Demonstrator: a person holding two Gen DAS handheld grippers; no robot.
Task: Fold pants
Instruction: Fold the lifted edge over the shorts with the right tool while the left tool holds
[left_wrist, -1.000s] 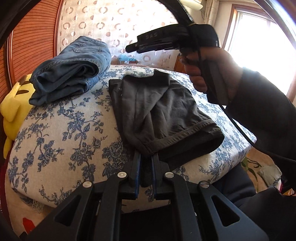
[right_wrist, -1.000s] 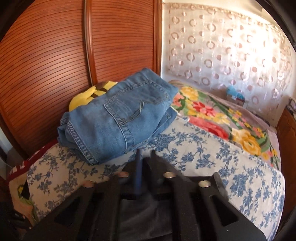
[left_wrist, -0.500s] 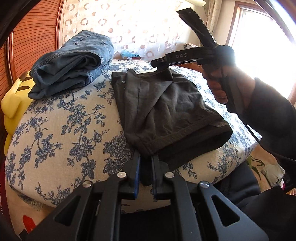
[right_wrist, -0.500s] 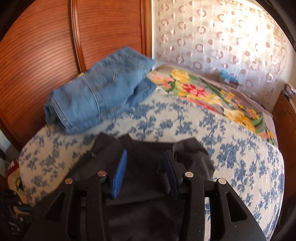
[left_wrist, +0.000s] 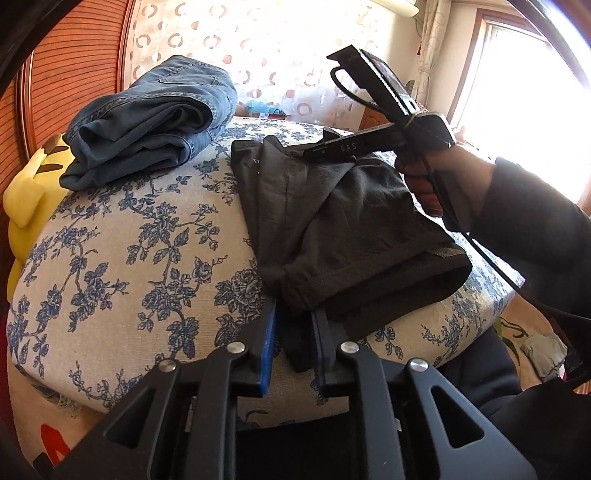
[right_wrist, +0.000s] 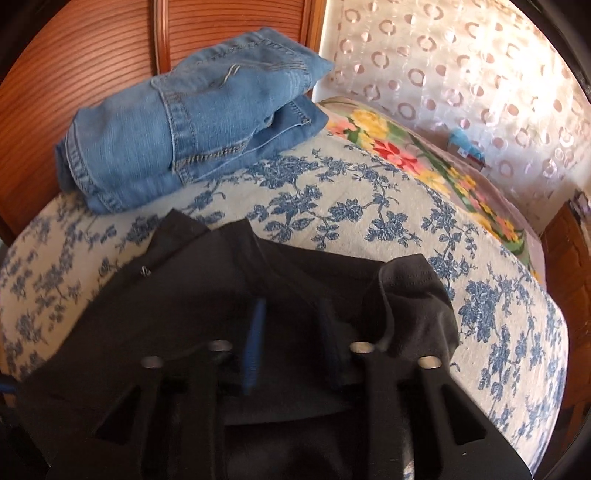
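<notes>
Dark grey pants (left_wrist: 332, 221) lie folded on the blue-flowered bed cover (left_wrist: 129, 240), near its front edge. My left gripper (left_wrist: 293, 314) is open, its blue-padded jaws a little apart around the near hem corner of the pants. My right gripper (right_wrist: 291, 306) is open just above the far end of the dark pants (right_wrist: 221, 288); in the left wrist view it (left_wrist: 314, 151) reaches over the far fold, held by a hand. Whether its pads touch the cloth I cannot tell.
Folded blue jeans (left_wrist: 155, 118) (right_wrist: 192, 122) lie at the back left against a wooden headboard (right_wrist: 92, 55). A yellow plush (left_wrist: 29, 188) sits at the left edge. A flowered blanket (right_wrist: 424, 158) and a lace curtain (right_wrist: 461, 74) lie behind. The bed edge drops off at right.
My left gripper has opened from shut on the pants' hem. My right gripper opened, let go of the far fold and came down low over the pants.
</notes>
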